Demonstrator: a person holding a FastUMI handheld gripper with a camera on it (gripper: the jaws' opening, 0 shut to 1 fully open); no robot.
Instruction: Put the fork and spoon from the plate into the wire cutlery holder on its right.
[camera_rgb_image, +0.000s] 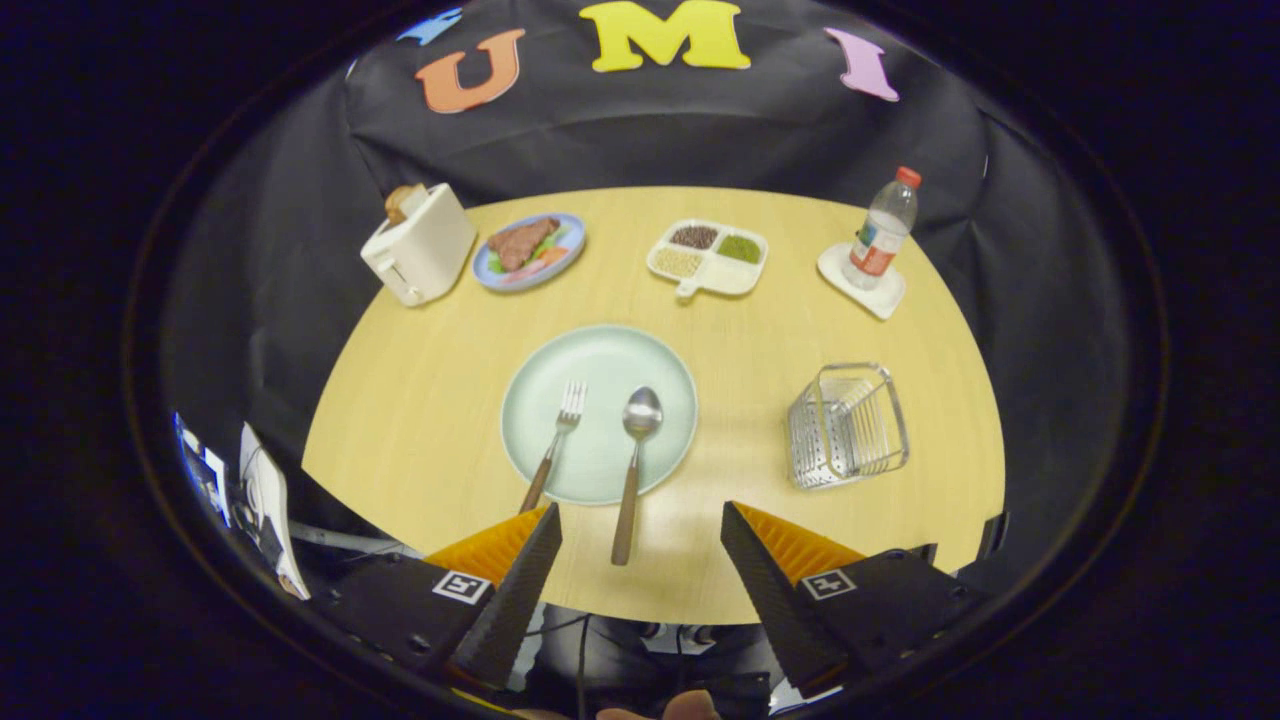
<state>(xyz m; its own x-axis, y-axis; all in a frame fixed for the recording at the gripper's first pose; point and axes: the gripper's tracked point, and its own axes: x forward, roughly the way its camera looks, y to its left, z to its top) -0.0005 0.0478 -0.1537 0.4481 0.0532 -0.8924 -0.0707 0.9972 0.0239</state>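
On the pale green round plate (600, 360) we see the wood-handled metal fork (556, 438) on the left, the wood-handled metal spoon (634, 462) beside it, handles reaching off the rim toward us; our gripper (640, 520) hangs with fingers spread wide, holding nothing, the spoon handle's end between them; right of the plate stands the wire cutlery holder (848, 425)

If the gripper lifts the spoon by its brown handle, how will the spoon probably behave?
The spoon looks rigid, so it should not bend. Its shiny bowl rests on the plate, so it may scrape or slide when lifted. The thin handle, which lies just ahead of the open gripper, could pivot between the fingers, bowl end dropping.
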